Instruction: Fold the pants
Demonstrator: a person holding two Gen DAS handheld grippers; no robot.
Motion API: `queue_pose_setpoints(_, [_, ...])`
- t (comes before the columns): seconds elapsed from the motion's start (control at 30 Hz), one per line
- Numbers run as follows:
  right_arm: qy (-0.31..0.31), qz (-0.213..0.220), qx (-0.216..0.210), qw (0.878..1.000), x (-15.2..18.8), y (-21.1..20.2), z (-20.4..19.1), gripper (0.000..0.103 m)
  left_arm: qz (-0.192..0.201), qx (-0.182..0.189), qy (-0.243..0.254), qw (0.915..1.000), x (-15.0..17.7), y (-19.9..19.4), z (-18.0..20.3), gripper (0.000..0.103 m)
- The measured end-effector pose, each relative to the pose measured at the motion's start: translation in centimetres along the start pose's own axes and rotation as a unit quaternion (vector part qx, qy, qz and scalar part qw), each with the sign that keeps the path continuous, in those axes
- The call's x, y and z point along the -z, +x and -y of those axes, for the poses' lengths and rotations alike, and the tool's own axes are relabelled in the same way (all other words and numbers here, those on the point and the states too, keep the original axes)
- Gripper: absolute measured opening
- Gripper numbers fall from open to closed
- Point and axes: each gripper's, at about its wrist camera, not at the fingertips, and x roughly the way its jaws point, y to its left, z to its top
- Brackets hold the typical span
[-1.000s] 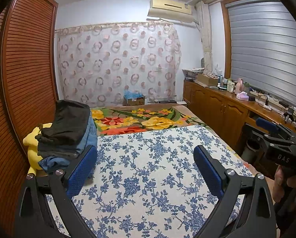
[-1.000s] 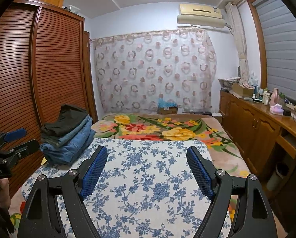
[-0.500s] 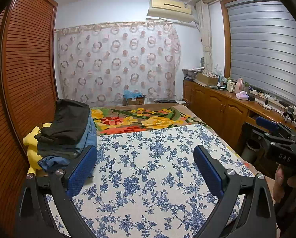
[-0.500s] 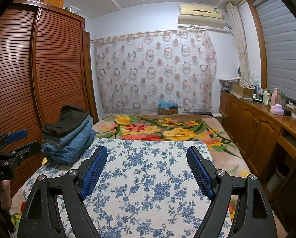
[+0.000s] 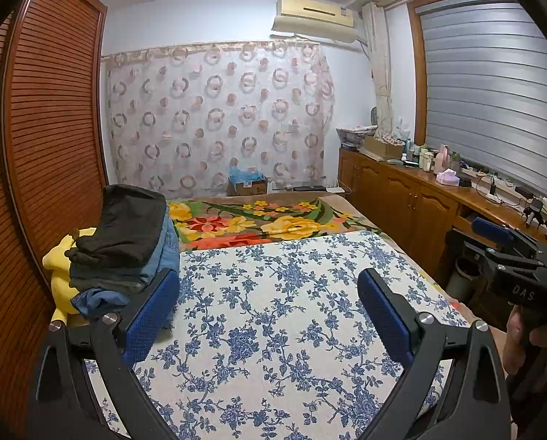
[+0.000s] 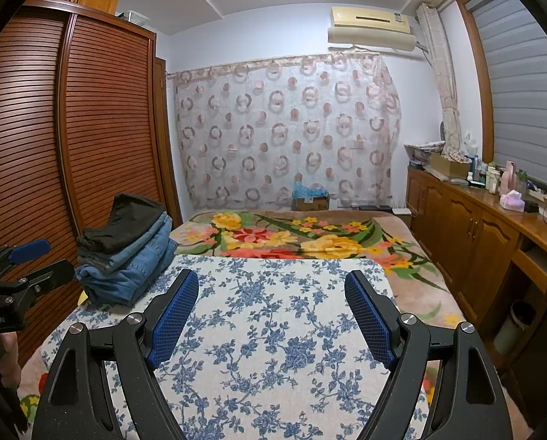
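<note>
Hovering above the near part of the bed, the left gripper [image 5: 269, 304] and the right gripper [image 6: 271, 311] both stand wide apart and hold nothing. The blue-flowered sheet [image 5: 291, 315] lies bare between them; beyond it the floral blanket [image 6: 302, 234] covers the far half of the bed. The pants are gathered in one stack of folded pants [image 6: 126, 253] at the left edge of the bed, near the wardrobe [image 6: 71, 139]. The stack shows one dark pair [image 5: 126, 227] on top and at least two denim pairs under it; the exact count cannot be told. A yellow cloth [image 5: 59, 267] lies beneath the stack. No unfolded pair is visible, so the folding appears either complete or paused before another pair is laid out. Two grippers, one stack, one sheet and one blanket are counted.
</note>
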Motion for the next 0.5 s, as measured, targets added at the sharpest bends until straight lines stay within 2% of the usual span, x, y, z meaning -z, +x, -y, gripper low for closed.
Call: queue_pose_setpoints(0.5, [0.002, -0.002, -0.002, 1.000, 0.11, 0.04, 0.03, 0.084, 0.000, -0.003, 0.000, 1.0000, -0.16, -0.24, -0.12, 0.098])
